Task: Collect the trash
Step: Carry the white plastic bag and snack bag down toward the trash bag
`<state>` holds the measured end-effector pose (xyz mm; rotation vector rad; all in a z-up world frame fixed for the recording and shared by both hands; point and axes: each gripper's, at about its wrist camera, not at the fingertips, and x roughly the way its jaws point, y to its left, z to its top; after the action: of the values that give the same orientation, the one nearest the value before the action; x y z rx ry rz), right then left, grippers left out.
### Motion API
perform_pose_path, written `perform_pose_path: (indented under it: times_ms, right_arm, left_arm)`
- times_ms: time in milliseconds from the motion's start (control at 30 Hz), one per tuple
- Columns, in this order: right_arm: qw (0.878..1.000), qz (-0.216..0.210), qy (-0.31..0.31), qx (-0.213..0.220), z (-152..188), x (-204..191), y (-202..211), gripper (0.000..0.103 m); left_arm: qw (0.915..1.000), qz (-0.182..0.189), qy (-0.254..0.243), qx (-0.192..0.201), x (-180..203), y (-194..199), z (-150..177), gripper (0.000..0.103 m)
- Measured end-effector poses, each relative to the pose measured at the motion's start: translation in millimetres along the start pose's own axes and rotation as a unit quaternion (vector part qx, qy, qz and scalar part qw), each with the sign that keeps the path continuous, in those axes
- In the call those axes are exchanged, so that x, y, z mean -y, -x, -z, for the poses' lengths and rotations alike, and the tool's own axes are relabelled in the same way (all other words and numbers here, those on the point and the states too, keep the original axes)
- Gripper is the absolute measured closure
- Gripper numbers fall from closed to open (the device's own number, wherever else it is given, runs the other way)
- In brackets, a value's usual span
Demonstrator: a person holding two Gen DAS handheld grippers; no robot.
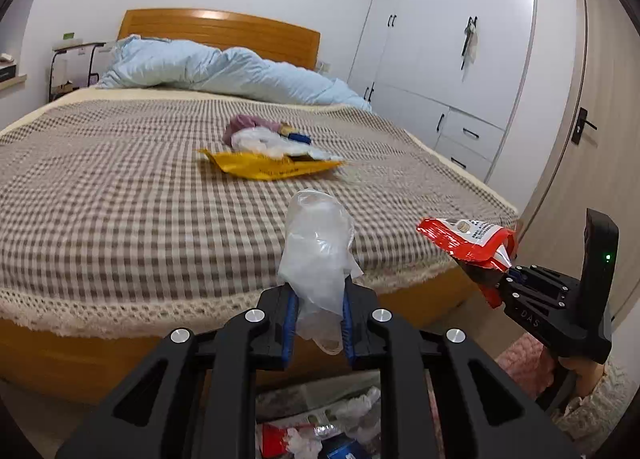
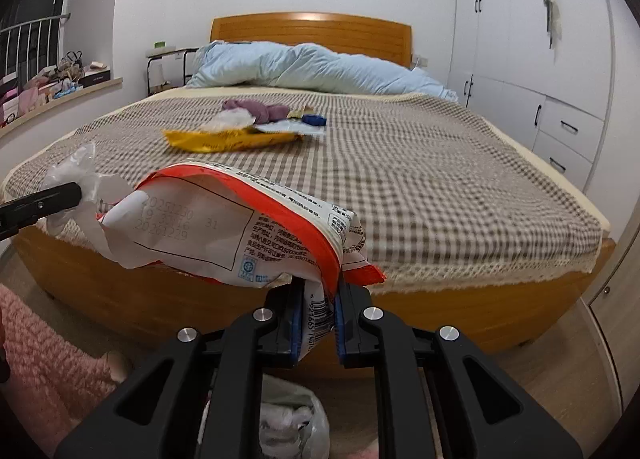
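Left gripper (image 1: 319, 301) clamped on a crumpled clear plastic bag (image 1: 318, 243). Right gripper (image 2: 316, 323) pinched on a red-and-white snack wrapper (image 2: 240, 219). Ahead of both, on the checked bedspread (image 1: 120, 187): yellow packet (image 1: 272, 167), white plastic and purple cloth (image 2: 260, 109). Below the fingers, a trash bag (image 2: 292, 423) on the floor.

A bedroom in a home. A double bed (image 1: 160, 187) with a brown-and-cream checked cover fills the middle of the frame, its orange wooden headboard (image 1: 220, 31) against a white wall. A pale blue duvet (image 1: 224, 71) lies bunched below the headboard. White built-in wardrobes (image 1: 452, 39) with drawers stand at the right, beside a beige door (image 1: 600, 107). A small bedside table (image 2: 168, 63) sits at the upper left, near a window ledge (image 2: 60, 91) crowded with bags and boxes.
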<state>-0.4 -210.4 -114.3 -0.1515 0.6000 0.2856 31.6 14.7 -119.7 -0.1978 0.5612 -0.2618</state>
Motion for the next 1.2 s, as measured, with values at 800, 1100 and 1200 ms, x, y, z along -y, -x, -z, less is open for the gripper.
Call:
perform_pose_path:
  times_ms: [800,1100,1200]
  right_arm:
    - [0.999,-0.026,0.016,-0.044,38,-14,-4,0.09]
    - [0.997,-0.047,0.015,-0.064,46,-17,-12,0.09]
    - [0.996,-0.054,0.024,-0.068,48,-21,-14,0.09]
  left_arm:
    - [0.997,0.011,-0.004,-0.077,17,-14,51,0.087]
    - [0.9944,0.0,-0.011,-0.105,14,-24,66,0.087]
    - [0.9931,-0.001,-0.011,-0.117,12,-28,72,0.087]
